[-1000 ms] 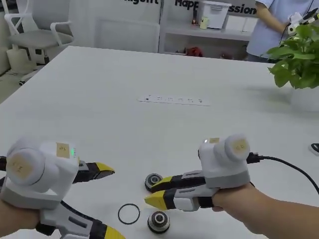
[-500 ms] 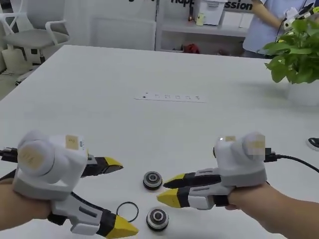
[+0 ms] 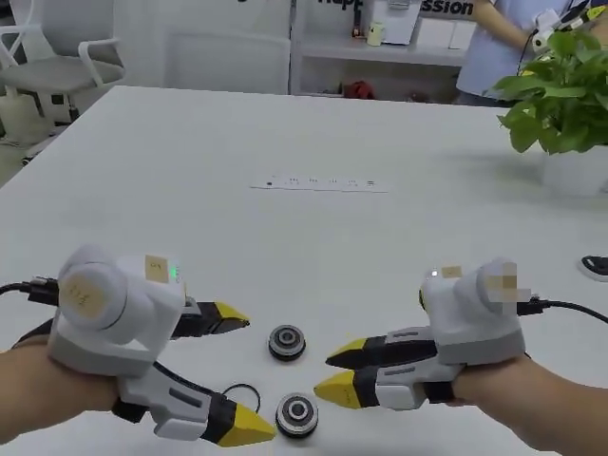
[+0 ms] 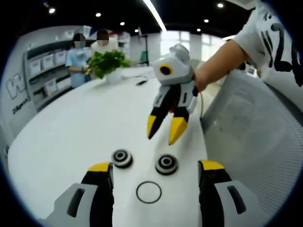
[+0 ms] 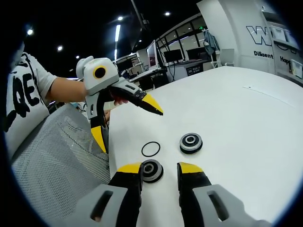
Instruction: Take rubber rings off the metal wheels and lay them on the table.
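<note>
Two small metal wheels with dark rims lie near the table's front edge, the far wheel and the near wheel. A loose black rubber ring lies flat to their left, partly hidden by a jaw in the head view. My left gripper is open wide, straddling the ring above the table. My right gripper is open, its tips just right of the near wheel, holding nothing.
A white power strip lies mid-table. A potted plant stands at the far right, with a small dark object at the right edge. Shelves, a chair and a person are beyond the table.
My left gripper has moved right, toward the ring and wheels, its lower jaw now over part of the ring. My right gripper has drawn back to the right. Wheels and ring have not moved.
</note>
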{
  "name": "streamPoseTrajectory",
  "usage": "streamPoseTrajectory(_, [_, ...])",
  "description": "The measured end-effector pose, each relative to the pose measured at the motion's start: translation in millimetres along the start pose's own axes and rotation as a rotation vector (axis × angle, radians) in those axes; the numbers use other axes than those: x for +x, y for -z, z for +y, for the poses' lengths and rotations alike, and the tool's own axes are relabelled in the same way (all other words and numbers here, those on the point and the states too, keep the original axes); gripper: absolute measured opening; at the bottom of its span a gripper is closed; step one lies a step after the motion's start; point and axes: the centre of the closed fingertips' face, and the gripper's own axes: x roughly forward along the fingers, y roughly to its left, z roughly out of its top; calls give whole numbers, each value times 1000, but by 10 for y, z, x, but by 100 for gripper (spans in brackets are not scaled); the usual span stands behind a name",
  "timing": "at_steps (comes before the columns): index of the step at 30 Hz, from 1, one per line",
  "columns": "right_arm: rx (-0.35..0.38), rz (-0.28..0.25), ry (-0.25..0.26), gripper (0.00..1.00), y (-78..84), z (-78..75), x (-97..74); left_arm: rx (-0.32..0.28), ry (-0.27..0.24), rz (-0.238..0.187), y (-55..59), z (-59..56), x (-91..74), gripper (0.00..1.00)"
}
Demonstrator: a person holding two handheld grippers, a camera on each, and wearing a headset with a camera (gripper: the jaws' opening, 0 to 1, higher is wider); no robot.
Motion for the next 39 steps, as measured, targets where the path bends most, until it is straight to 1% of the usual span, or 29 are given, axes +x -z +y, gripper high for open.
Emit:
streamPoseTrajectory(4, [-24,28,1,27,107,-14,-2,-8,3,-4,-16,6,28,71])
streamPoseTrajectory(7, [-40,42,-3,27,147,1,-1,-9,10,0,-14,-9,46,69])
streamPoseTrajectory(11, [-53,50,-11,27,176,20,14,-13,22,12,13,-37,70,65])
streamPoseTrajectory(15, [-68,61,-20,27,208,37,42,-15,32,19,22,-60,96,63])
streamPoseTrajectory(21, [-108,91,-37,27,267,94,96,-25,49,28,53,-93,145,57])
streamPoseTrajectory(26, [-126,104,-44,26,300,109,125,-34,62,38,79,-125,192,54])
streamPoseTrajectory(29, [-140,115,-46,25,322,110,145,-40,68,45,97,-137,215,50])
streamPoseTrajectory(34, [-158,124,-52,24,342,131,184,-54,72,51,122,-137,261,46])
streamPoseTrajectory(39, [-168,128,-52,23,346,126,197,-64,75,55,123,-147,306,42])
